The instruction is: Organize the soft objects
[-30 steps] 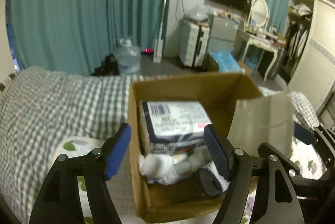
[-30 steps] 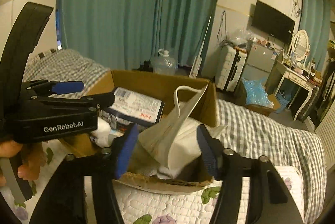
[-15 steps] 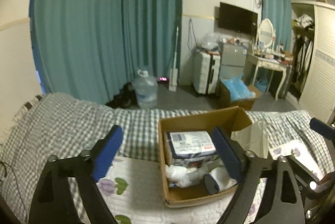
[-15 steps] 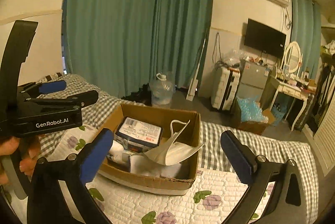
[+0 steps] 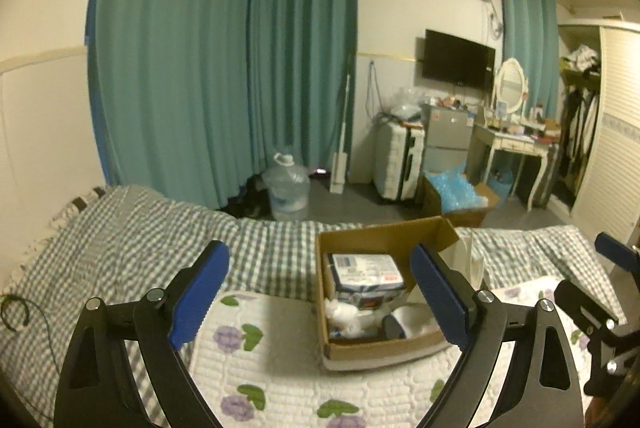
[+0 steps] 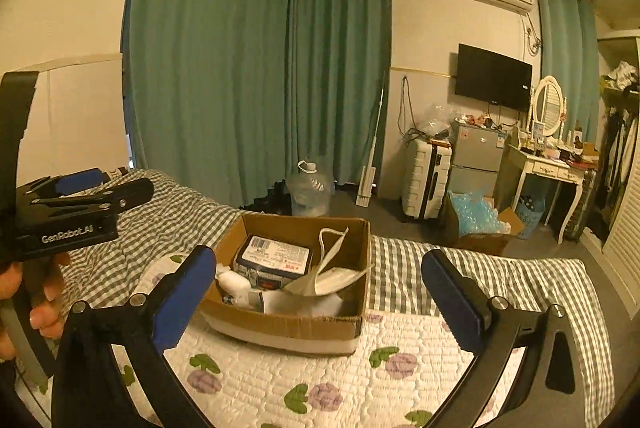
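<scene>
**Both grippers wide open above the filled box**

We see the left gripper (image 5: 320, 292) and the right gripper (image 6: 316, 292) with jaws spread wide, nothing between the blue pads. The cardboard box (image 6: 280, 324), at lower centre of each frame, rests on the floral quilt (image 6: 340, 388). Inside lie a wrapped tissue pack (image 6: 274, 258), a white bag (image 6: 336, 278) and a paper roll (image 5: 404, 322).

Black left gripper (image 5: 320, 298) frames, blue pads (image 6: 182, 302), silver screws, white "GenRobot.AI" lettering
</scene>
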### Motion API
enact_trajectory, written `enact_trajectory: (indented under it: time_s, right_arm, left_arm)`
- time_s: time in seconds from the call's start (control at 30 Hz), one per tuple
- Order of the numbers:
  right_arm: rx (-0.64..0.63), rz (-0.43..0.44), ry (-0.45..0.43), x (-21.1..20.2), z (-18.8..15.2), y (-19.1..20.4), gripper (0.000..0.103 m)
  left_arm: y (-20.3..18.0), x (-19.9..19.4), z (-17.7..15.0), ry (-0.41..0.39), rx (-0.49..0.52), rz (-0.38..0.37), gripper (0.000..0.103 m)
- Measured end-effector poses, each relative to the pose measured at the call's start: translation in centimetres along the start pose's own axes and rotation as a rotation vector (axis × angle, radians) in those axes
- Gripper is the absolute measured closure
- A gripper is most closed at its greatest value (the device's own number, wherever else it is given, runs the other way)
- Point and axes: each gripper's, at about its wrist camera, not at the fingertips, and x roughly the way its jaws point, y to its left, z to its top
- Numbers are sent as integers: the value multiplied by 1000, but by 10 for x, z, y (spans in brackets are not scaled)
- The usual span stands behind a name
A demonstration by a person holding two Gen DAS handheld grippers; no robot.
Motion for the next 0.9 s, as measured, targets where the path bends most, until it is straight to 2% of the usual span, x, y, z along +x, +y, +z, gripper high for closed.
enact_trajectory:
  time_s: [0.13, 0.4, 0.63, 0.9]
  right_arm:
    - [-23, -12, 14, -5, -14, 5, 0]
    - [-15, -30, 50, -14, -50, 14, 0]
    - [-39, -34, 53, -19, -59, 23, 0]
    - [-30, -27, 52, -24, -59, 28, 0]
  left_arm:
    - [0, -5, -17, 9, 5, -22, 9]
    - [-6, -12, -54, 45, 28, -19, 9]
    - [-9, -28, -77, 41, 48, -16, 9]
    - [-11, -36, -79, 36, 38, -19, 9]
